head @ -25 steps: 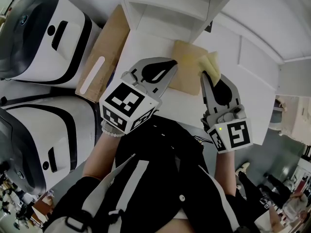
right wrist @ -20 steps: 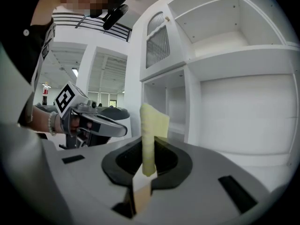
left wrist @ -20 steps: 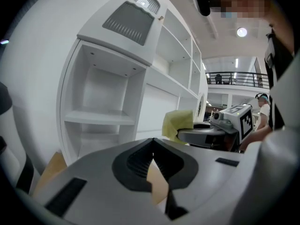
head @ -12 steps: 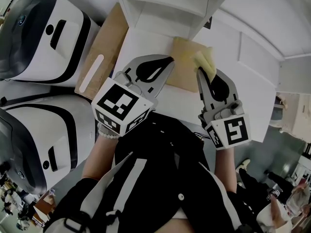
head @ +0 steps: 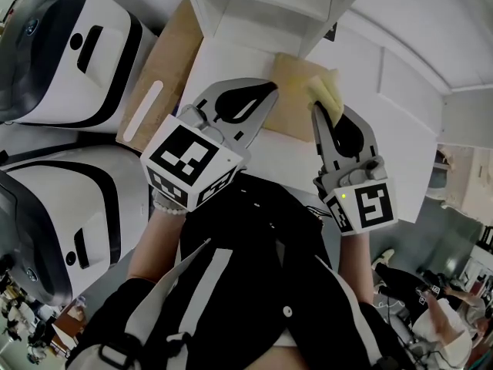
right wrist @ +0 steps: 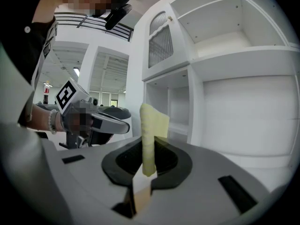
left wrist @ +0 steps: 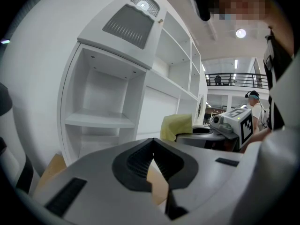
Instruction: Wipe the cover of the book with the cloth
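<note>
- We find the left tongs (head: 269, 92) fully closed with nothing between the jaws. The tips sit over the book's left edge, and we cannot tell whether they touch it.
- The right tongs (head: 316, 111) are clamped on the cloth (head: 326, 91). This yellow fold stands up out of the jaw tips, as the right gripper view confirms.
- The cloth is over the book's far right corner. Contact with the cover cannot be confirmed from any view.
- The book (head: 296, 110) has a tan cover and lies flat on the white surface (head: 223, 68), just before the shelf unit (head: 262, 6).
- The two tongs flank the book, left and right, well apart from each other.
- A wooden board (head: 162, 83) lies at the surface's left edge, beside white machines (head: 69, 60).
</note>
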`<action>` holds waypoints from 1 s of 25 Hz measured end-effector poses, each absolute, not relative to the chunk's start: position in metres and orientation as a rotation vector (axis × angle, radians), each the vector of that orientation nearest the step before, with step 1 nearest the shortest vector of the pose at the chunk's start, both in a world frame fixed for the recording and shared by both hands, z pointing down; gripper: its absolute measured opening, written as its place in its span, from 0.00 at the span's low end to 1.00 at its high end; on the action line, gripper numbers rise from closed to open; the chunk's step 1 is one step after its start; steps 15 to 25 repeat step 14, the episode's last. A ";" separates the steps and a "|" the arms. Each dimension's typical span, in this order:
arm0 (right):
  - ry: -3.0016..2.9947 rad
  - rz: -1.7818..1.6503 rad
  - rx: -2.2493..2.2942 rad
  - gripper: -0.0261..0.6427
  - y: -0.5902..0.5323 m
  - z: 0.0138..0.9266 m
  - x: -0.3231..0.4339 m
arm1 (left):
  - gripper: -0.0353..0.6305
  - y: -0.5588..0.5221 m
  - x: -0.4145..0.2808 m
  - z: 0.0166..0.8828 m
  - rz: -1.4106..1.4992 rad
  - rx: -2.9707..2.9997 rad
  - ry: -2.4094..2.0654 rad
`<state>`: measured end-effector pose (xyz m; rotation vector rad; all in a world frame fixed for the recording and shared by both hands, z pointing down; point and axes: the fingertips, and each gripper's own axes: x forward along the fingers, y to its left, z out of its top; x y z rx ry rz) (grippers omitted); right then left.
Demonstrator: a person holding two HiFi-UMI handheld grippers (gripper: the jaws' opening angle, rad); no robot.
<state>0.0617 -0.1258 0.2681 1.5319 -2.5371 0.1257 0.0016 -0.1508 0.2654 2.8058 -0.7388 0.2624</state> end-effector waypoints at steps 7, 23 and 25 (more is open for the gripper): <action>-2.546 0.124 1.513 0.09 -0.124 0.267 0.056 | 0.06 -0.150 0.002 0.263 0.250 2.812 -0.731; -2.555 0.101 1.506 0.09 -0.125 0.265 0.053 | 0.06 -0.151 0.002 0.262 0.245 2.811 -0.737; -2.555 0.101 1.506 0.09 -0.125 0.265 0.053 | 0.06 -0.151 0.002 0.262 0.245 2.811 -0.737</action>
